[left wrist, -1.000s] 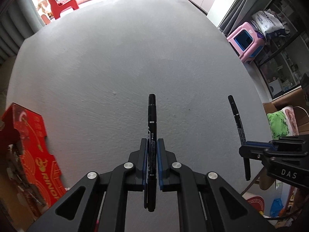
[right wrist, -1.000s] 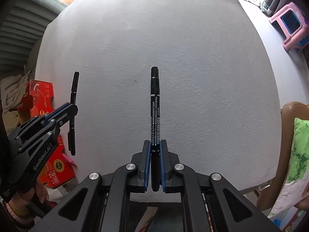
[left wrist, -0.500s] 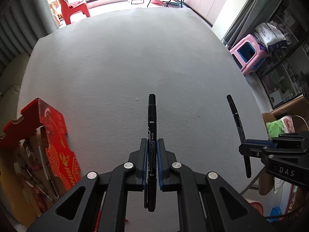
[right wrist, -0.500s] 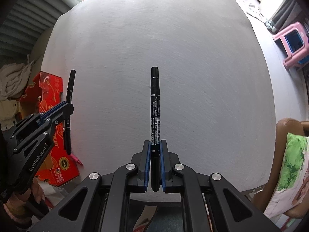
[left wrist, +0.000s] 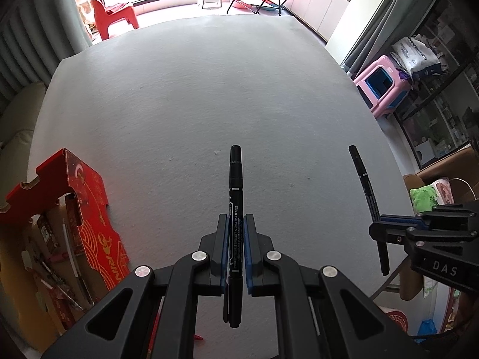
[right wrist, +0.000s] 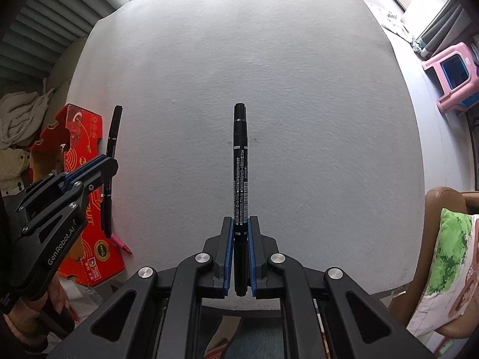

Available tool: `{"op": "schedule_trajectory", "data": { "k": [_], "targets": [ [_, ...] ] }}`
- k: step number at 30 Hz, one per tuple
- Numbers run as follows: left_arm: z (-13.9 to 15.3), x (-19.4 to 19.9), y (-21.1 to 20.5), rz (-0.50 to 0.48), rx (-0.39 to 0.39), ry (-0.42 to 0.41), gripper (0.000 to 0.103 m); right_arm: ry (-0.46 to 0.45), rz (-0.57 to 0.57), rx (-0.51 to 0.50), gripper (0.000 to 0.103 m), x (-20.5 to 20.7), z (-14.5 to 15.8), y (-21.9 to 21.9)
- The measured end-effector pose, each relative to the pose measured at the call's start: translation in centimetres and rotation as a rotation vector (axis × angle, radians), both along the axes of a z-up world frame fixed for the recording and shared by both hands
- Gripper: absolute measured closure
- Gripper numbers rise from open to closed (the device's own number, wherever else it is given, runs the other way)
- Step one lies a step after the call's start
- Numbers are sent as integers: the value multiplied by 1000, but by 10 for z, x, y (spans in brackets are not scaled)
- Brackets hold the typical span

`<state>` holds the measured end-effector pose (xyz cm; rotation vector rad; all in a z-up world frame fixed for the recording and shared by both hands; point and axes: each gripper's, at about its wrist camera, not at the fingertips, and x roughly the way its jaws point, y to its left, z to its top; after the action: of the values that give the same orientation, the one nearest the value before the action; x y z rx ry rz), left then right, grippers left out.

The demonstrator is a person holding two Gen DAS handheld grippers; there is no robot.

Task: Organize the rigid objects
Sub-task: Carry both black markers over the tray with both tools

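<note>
Box at table left edge; stool beyond right.

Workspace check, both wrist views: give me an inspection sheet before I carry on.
Surface: grey table, bare apart from specks.
Job's things: black marker in the left gripper; second black marker in the right gripper; both point forward, off the table.
Clutter: open red box at the table's left edge with pens inside; pink pen beside it.
Grippers: both shut, fingers clamping the barrels.
Cables: thin cord near the right gripper.
Surroundings: pink stool, red chair, green pillow.
</note>
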<state>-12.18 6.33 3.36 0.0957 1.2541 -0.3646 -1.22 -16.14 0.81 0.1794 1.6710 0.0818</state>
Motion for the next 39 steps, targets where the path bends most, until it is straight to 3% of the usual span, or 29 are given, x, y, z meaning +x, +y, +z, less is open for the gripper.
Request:
{"op": "schedule_trajectory", "data": {
  "k": [15,29,39],
  "targets": [
    [17,3,12,30,-28,-59,94,-40,13,0,93,11,19,7],
    [35,-10,80,196,-44,-111,94,-82,210,44,93,28,34,78],
    [46,-35,162,417,-33,-129,94,-110,359,123,93,35,47,147]
  ]
}}
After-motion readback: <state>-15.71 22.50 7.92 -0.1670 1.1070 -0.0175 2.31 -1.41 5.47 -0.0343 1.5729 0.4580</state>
